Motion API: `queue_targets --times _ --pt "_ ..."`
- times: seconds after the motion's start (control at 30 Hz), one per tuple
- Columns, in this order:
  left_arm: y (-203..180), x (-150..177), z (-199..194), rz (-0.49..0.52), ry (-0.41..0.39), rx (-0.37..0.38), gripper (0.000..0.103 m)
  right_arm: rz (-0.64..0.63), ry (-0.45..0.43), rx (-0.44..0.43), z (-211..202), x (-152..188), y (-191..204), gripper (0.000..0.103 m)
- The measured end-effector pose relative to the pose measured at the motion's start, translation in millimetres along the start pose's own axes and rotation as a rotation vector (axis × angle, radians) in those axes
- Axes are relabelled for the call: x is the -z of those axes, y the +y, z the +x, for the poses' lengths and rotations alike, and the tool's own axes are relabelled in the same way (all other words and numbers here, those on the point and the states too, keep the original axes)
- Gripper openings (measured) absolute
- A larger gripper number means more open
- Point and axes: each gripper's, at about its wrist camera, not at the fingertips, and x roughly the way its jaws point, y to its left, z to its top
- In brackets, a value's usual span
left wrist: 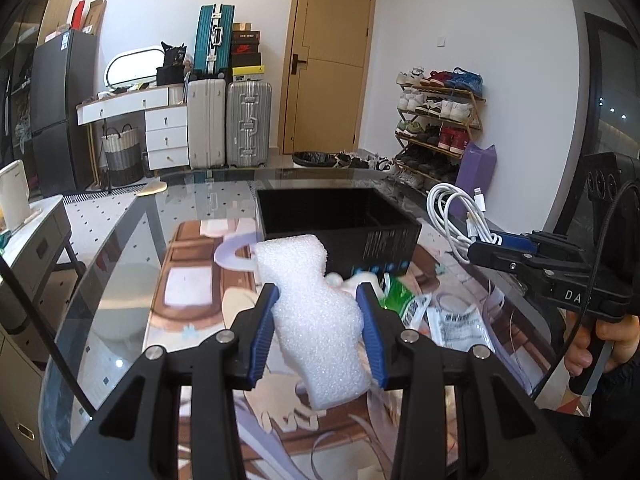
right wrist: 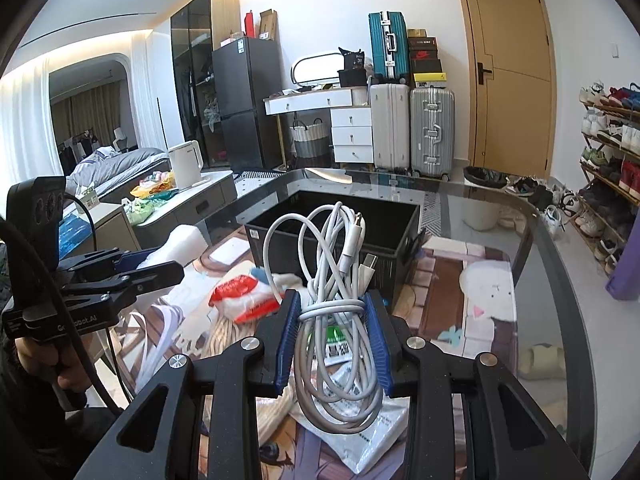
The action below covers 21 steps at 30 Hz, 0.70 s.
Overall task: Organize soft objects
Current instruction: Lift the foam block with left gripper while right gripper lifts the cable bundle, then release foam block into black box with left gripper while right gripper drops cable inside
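My left gripper (left wrist: 316, 294) is shut on a white foam piece (left wrist: 316, 312) and holds it above the printed mat, just in front of the black box (left wrist: 340, 220). The foam piece also shows in the right wrist view (right wrist: 182, 246). My right gripper (right wrist: 331, 300) is shut on a coiled white cable (right wrist: 340, 280) and holds it up in front of the same black box (right wrist: 336, 220). The cable also shows at the right of the left wrist view (left wrist: 456, 216). The box looks empty inside.
A red and white packet (right wrist: 244, 292), a green and white packet (left wrist: 404, 300) and clear plastic bags (left wrist: 456, 324) lie on the printed mat (left wrist: 192, 292) on the glass table (right wrist: 540, 240). Suitcases, a shoe rack and a door stand behind.
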Motion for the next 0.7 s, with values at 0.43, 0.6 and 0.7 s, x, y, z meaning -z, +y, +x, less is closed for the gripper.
queue_targets --times 0.43,0.6,0.7 --pt "2 -32 9 -0.003 -0.04 -0.002 0.039 0.019 -0.043 -0.009 -2 -29 -14 0.033" --pt "0 -43 16 -0.003 -0.046 0.004 0.039 0.018 -0.045 -0.021 5 -40 -16 0.033" --pt "-3 -48 21 0.002 -0.047 0.003 0.039 0.025 -0.046 -0.029 10 -46 -16 0.033"
